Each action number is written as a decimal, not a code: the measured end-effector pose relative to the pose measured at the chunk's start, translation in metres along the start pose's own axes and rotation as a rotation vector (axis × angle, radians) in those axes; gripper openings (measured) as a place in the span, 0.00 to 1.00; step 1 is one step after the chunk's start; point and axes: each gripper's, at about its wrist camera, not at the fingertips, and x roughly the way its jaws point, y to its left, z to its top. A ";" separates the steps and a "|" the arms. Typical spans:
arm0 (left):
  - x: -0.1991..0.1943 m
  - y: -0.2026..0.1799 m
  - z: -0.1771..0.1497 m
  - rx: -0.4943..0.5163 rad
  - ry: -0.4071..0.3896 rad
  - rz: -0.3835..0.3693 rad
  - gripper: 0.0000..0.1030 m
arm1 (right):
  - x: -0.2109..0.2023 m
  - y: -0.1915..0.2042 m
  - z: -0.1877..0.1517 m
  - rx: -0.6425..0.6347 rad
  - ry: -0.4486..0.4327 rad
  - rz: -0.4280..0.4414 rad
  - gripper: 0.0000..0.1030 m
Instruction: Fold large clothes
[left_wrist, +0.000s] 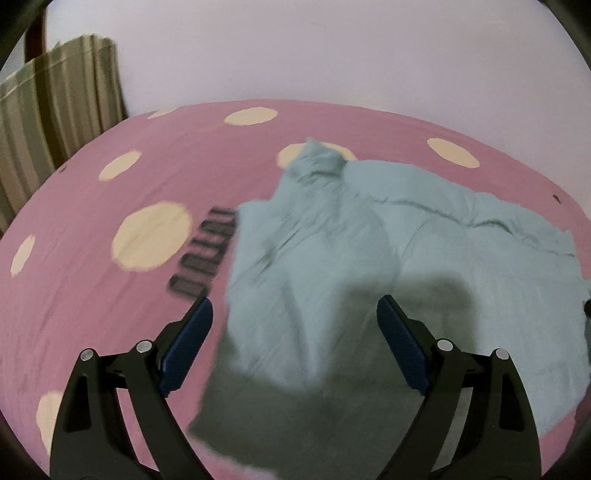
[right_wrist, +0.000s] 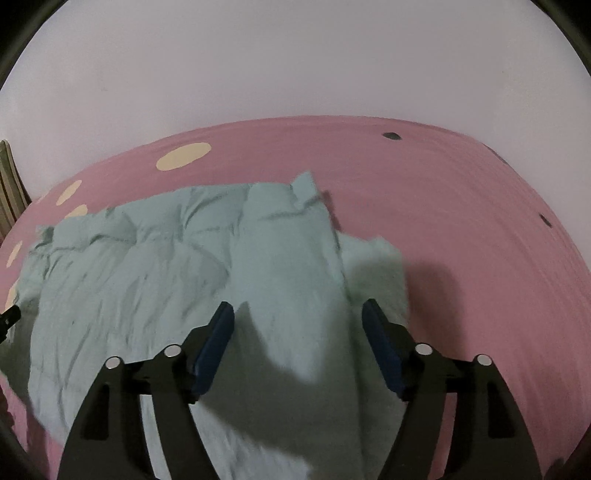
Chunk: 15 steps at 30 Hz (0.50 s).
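Honestly the light-blue garment (left_wrist: 369, 258) sprawled on the pink bed (left_wrist: 110, 314) looks soft and floppy, so with both hand-held grippers (left_wrist: 295, 321) (right_wrist: 297, 321) released and empty, I'd pinch its edge corners.

We were in a bedroom at home, as far as the views let us judge. A wide bed sheet (left_wrist: 184, 155), pink with large cream dots, covered the whole surface before us, and a crumpled pale blue garment (right_wrist: 258, 258) lay on it. Behind it stood a plain pale wall (left_wrist: 332, 55), and a striped curtain (left_wrist: 62, 103) hung at the left.
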 end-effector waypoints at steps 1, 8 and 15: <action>-0.005 0.008 -0.008 -0.015 0.009 -0.002 0.88 | -0.006 -0.004 -0.007 0.008 0.006 0.003 0.73; -0.009 0.041 -0.045 -0.118 0.093 -0.042 0.88 | -0.014 -0.023 -0.039 0.059 0.057 0.012 0.76; 0.007 0.037 -0.052 -0.097 0.123 -0.074 0.89 | 0.000 -0.023 -0.048 0.098 0.105 0.029 0.76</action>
